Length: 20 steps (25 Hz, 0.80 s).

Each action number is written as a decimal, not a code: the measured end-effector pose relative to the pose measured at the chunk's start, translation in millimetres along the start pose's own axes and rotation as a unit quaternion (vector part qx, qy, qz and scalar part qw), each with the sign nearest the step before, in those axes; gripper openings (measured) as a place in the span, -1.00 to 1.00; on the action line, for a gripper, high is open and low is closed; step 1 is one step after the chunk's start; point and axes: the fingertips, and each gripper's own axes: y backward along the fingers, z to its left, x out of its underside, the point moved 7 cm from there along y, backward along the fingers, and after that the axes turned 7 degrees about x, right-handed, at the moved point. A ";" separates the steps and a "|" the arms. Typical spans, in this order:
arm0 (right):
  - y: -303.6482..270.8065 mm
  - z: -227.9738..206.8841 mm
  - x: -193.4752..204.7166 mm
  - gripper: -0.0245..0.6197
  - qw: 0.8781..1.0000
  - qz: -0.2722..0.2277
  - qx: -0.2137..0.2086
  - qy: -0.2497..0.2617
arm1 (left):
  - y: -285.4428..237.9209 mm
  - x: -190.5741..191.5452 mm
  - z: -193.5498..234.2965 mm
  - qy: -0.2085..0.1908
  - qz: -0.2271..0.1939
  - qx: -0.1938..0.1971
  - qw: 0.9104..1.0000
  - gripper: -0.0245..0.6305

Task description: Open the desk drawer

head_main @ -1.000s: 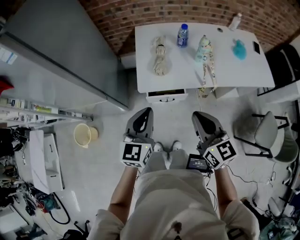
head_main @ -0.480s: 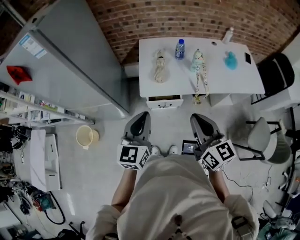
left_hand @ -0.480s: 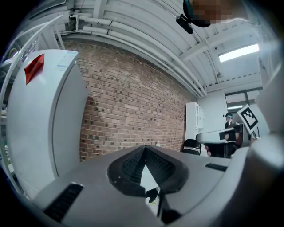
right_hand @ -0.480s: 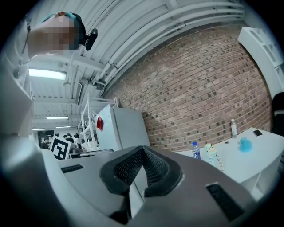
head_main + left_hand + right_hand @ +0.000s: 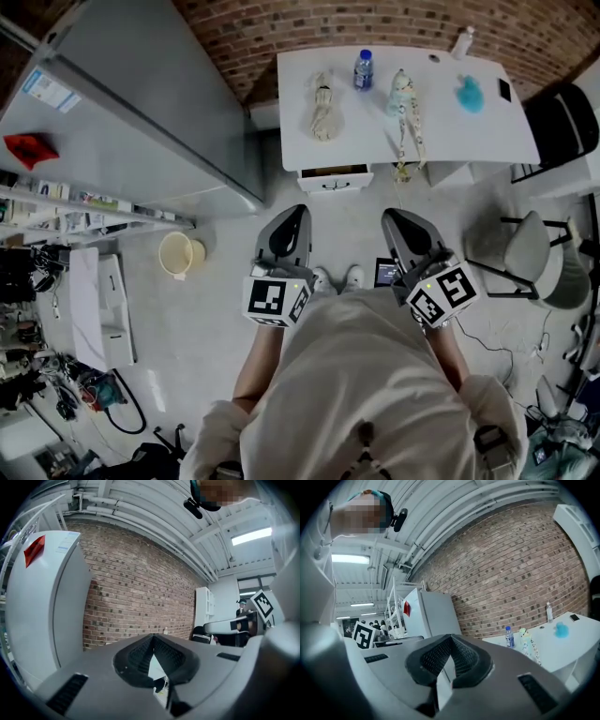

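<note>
Plainly, both tongs are clenched on nothing: the left gripper [image 5: 296, 215] and right gripper [image 5: 393, 218] hang level in front of the person, well apart from the desk drawer [image 5: 334, 177]. That drawer sits at twelve o'clock, under the near edge of the white desk [image 5: 487, 141], toward its left end. Arriving with the jaws closed, a gripper would likely butt the drawer's handle instead of straddling it. A crooked pull could bind the drawer, and a hard tug might rock the desk and topple the upright water bottle [image 5: 364, 69] at one o'clock.
</note>
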 end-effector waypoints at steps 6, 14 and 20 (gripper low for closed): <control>0.2 -8.4 -2.4 -0.85 1.000 -0.002 0.005 0.003 | -6.3 -0.7 -2.1 -0.002 -0.001 -0.001 1.000 -0.91; -3.1 -22.0 -3.3 -0.85 1.000 0.000 0.002 0.002 | -13.6 0.7 -6.7 -0.004 0.005 -0.003 1.000 -0.91; -5.1 -33.8 -4.3 -0.84 1.000 0.001 0.000 -0.002 | -24.3 2.3 -10.7 -0.005 0.010 -0.005 1.000 -0.91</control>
